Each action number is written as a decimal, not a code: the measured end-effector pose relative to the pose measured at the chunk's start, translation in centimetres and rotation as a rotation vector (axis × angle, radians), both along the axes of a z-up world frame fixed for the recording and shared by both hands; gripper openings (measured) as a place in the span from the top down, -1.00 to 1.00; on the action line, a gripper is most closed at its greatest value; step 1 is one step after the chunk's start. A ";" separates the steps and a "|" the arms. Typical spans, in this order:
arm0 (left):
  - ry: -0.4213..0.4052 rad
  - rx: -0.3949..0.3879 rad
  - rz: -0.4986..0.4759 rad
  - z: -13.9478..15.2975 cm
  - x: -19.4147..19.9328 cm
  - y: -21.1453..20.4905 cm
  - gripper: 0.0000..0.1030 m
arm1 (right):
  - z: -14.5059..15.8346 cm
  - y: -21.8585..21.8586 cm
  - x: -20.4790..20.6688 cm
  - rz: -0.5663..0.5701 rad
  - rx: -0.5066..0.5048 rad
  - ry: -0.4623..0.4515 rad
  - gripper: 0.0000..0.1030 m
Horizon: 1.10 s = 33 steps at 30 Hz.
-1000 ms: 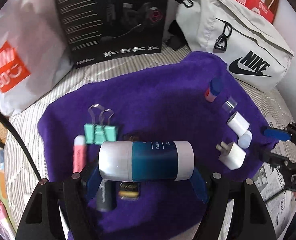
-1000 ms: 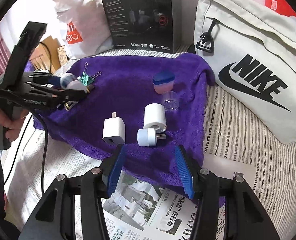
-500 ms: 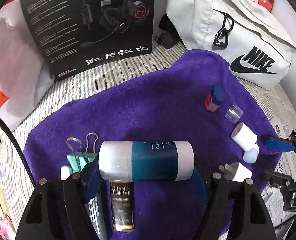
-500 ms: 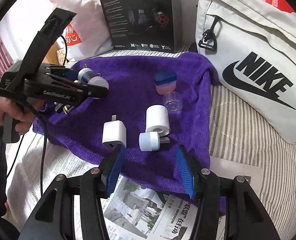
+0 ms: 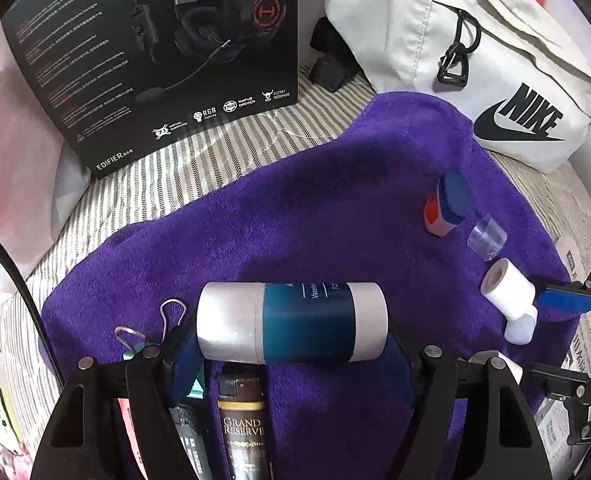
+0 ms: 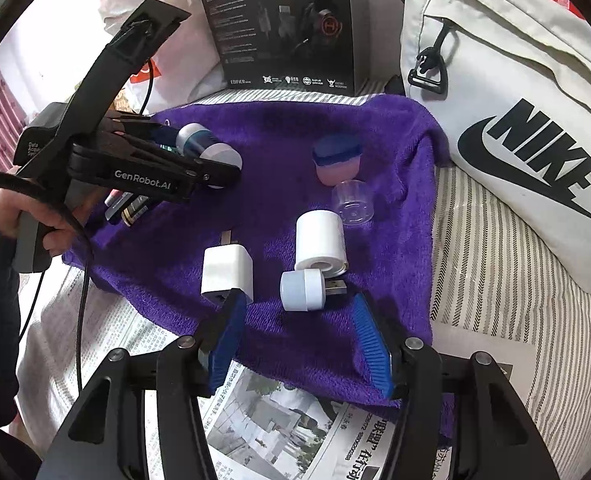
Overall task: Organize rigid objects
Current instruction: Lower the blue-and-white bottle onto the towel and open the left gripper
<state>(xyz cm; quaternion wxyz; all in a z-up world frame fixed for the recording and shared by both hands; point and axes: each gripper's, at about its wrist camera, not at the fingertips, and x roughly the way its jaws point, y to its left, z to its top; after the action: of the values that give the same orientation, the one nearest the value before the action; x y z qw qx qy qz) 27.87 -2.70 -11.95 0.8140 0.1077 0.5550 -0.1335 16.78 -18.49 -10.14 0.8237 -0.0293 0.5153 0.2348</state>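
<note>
My left gripper (image 5: 291,354) is shut on a silver-and-teal Vaseline tube (image 5: 291,322), held crosswise above the purple towel (image 5: 295,216). It also shows in the right wrist view (image 6: 209,152). My right gripper (image 6: 301,340) is open and empty at the towel's near edge, just short of a white charger (image 6: 227,274), a small USB plug (image 6: 303,290) and a white roll (image 6: 319,242). A blue-lidded pink jar (image 6: 337,158) and a clear cap (image 6: 353,202) lie beyond. A brown Grand Reserve tube (image 5: 241,420) and a binder clip (image 5: 151,344) lie under my left gripper.
A black headset box (image 5: 163,52) and a white Nike bag (image 5: 479,60) stand behind the towel. White plastic bags (image 6: 147,12) are at the left. Newspaper (image 6: 279,416) lies under the towel's near edge on striped bedding (image 6: 491,280).
My left gripper has carried the Vaseline tube forward and rightward over the towel, leaving the binder clip and pink tube behind. My right gripper has edged slightly closer to the charger and plug.
</note>
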 end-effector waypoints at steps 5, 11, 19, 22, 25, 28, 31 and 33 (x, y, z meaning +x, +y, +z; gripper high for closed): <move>0.003 -0.004 -0.007 -0.3 0.5 -0.2 -0.45 | -0.1 0.4 0.3 0.007 -0.009 0.003 -0.16; 0.002 0.004 -0.018 -0.8 1.4 -0.6 -0.47 | -0.2 0.7 0.6 0.014 -0.028 0.007 -0.20; 0.006 0.009 -0.027 -1.0 1.5 -0.7 -0.47 | -0.2 0.8 0.6 0.014 -0.035 0.004 -0.21; 0.012 0.006 -0.022 -1.0 1.1 -0.6 -0.48 | -0.2 0.8 0.6 0.014 -0.034 0.003 -0.21; 0.024 0.012 -0.016 -1.1 0.7 -0.6 -0.59 | -0.2 0.7 0.6 0.015 -0.033 0.002 -0.21; 0.038 0.014 -0.011 -1.1 0.2 -0.5 -0.59 | -0.2 0.6 0.6 0.016 -0.034 0.004 -0.21; 0.047 0.025 -0.008 -1.0 -0.5 -0.7 -0.59 | -0.2 0.6 0.7 0.018 -0.036 0.011 -0.21; 0.052 0.030 -0.005 -0.8 -0.9 -0.8 -0.59 | -0.1 0.7 0.8 0.017 -0.041 0.019 -0.21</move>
<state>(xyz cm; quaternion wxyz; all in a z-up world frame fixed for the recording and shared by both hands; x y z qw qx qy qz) 26.92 -3.49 -12.79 0.7973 0.1177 0.5776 -0.1300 17.56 -17.81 -10.29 0.8161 -0.0482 0.5273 0.2315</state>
